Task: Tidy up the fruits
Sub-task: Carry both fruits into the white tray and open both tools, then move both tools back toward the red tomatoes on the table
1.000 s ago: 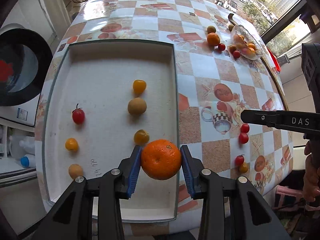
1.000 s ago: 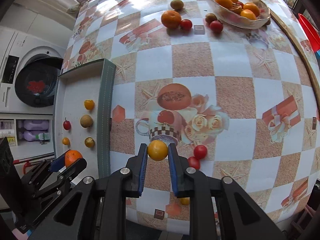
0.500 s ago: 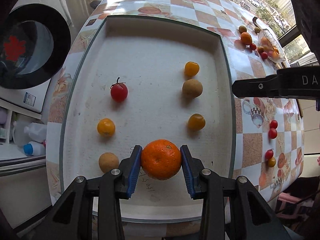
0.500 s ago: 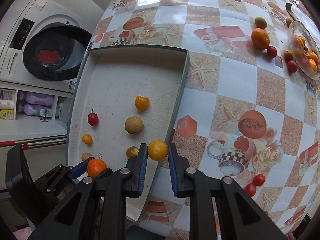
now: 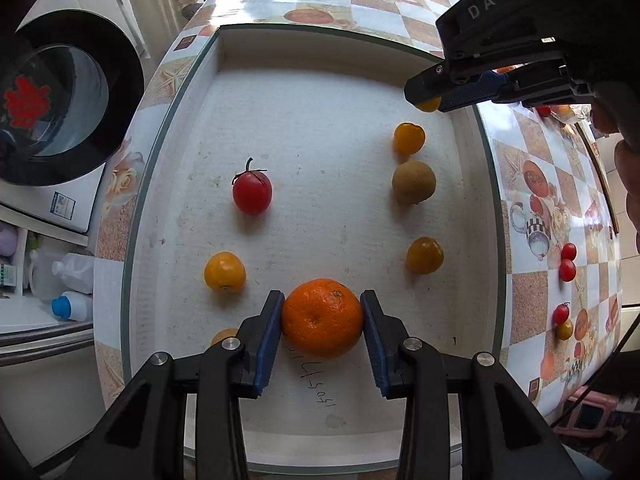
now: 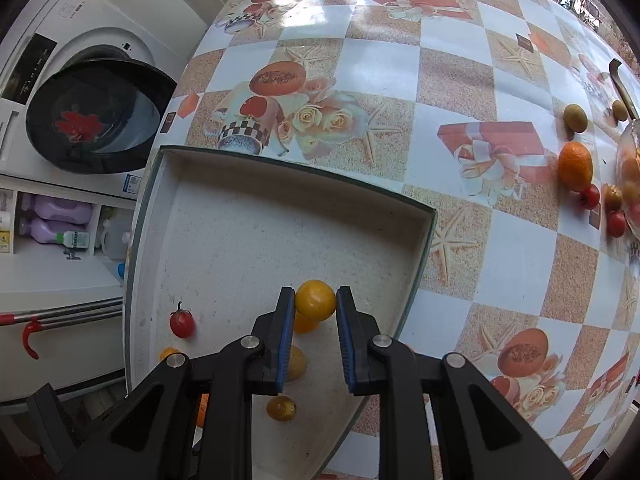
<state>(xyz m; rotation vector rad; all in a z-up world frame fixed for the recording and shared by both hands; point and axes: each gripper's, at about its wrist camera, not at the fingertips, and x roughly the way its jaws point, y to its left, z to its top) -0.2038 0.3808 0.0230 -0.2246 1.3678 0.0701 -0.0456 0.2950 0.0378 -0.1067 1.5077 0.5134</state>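
The left claw holds an orange by its sides, the blue pads pressed on its widest part, low over the near end of the white tray. The right claw is narrow, pinching a small yellow fruit over the right side of the tray; in the left view it reaches in from the upper right with the fruit just showing at its tip.

On the tray floor the fruit lies in two loose columns. On the left stand a red tomato with its stem and a yellow fruit, with another partly hidden behind the left claw's finger. On the right are a yellow fruit, a brown round fruit and a dark yellow one. More fruit is loose on the counter: small red and yellow ones near its right edge, and an orange, a few brown ones and a glass bowl farther off.

The orange looks firm but with a yielding skin, light enough for a side grip, and its round shape means it will probably roll once let go, so it wants setting down right on the tray floor and releasing slowly. The small yellow fruit seems smooth, thin-skinned and slippery; a hard squeeze could split it or shoot it out, so a gentle hold across its middle, as now, suits it. Both pieces seem about to be placed, each likely extending a column. The free spot at the near middle suits the orange; the far right end suits the yellow fruit.
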